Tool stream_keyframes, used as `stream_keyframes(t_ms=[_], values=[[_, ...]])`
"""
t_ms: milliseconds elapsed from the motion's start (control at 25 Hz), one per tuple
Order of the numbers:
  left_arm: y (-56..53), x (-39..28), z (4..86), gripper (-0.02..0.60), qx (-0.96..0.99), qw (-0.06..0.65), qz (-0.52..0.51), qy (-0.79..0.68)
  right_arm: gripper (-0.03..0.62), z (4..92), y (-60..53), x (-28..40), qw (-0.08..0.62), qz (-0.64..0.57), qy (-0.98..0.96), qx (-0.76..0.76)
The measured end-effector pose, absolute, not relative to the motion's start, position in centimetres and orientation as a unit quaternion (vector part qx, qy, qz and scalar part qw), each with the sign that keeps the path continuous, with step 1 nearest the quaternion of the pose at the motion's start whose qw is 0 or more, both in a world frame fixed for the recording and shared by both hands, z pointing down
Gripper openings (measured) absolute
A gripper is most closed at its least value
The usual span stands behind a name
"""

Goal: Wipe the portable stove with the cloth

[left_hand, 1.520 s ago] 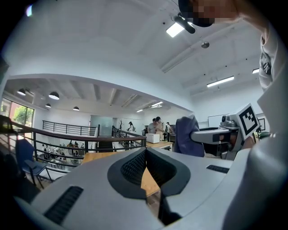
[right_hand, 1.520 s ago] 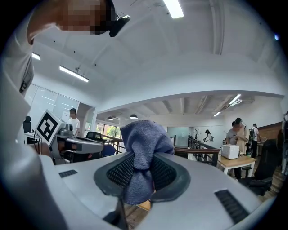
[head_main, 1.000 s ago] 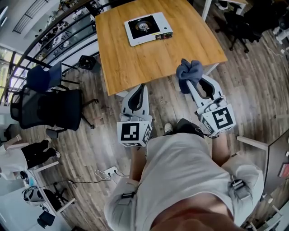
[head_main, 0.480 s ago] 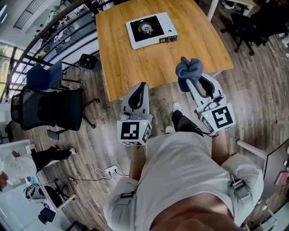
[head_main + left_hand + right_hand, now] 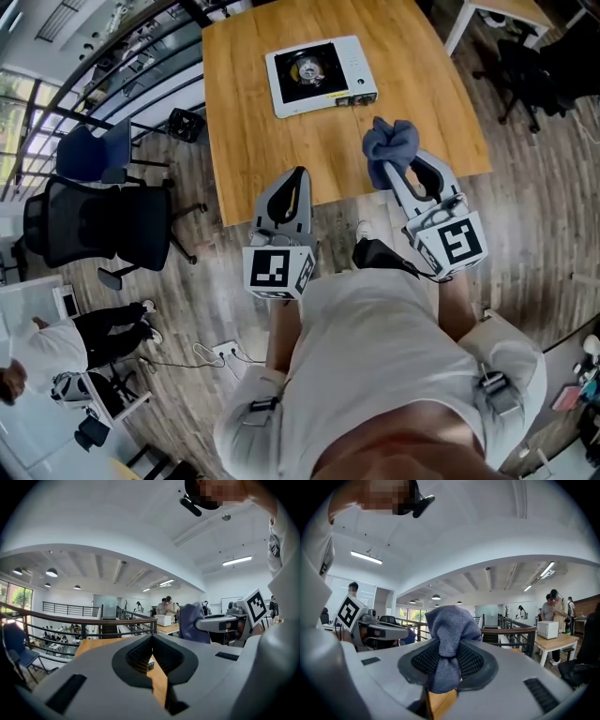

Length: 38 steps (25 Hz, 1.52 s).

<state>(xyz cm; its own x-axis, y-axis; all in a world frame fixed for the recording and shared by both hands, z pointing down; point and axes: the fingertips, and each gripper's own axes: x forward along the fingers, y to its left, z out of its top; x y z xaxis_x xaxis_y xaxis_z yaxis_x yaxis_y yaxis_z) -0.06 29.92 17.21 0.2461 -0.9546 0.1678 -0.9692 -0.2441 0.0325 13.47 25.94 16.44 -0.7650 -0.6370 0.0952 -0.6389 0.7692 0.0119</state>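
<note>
A white portable stove (image 5: 321, 74) with a black top and round burner lies on the far half of the wooden table (image 5: 253, 112). My right gripper (image 5: 386, 171) is shut on a bunched blue-grey cloth (image 5: 390, 145), which pokes up between its jaws (image 5: 447, 641) above the table's near right edge. My left gripper (image 5: 297, 176) hovers at the near edge, jaws closed together with nothing in them (image 5: 151, 646). Both grippers stay well short of the stove. The cloth (image 5: 190, 623) also shows at the right of the left gripper view.
Black and blue office chairs (image 5: 103, 220) stand left of the table beside a metal railing (image 5: 103, 84). Another dark chair (image 5: 534, 56) sits at the far right. A person (image 5: 56, 337) crouches at lower left. People stand at a distant table (image 5: 165, 613).
The stove and table have drifted right and nearer in the head view as I step forward. Both grippers keep their pose, the cloth still held.
</note>
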Motion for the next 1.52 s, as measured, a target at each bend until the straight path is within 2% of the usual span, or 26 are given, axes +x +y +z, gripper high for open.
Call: stream_keyframes(t_ms=[920, 1520], values=[[17.3, 1.2, 19.9, 0.02, 0.782, 0.084, 0.072, -0.613, 0.112, 19.0, 12.4, 14.8, 0.062, 0.031, -0.937, 0.341], [6.5, -2.3, 25.9, 0.02, 0.809, 0.143, 0.081, -0.564, 0.112, 24.9, 2.9, 12.0, 0.139, 0.065, -0.904, 0.399]])
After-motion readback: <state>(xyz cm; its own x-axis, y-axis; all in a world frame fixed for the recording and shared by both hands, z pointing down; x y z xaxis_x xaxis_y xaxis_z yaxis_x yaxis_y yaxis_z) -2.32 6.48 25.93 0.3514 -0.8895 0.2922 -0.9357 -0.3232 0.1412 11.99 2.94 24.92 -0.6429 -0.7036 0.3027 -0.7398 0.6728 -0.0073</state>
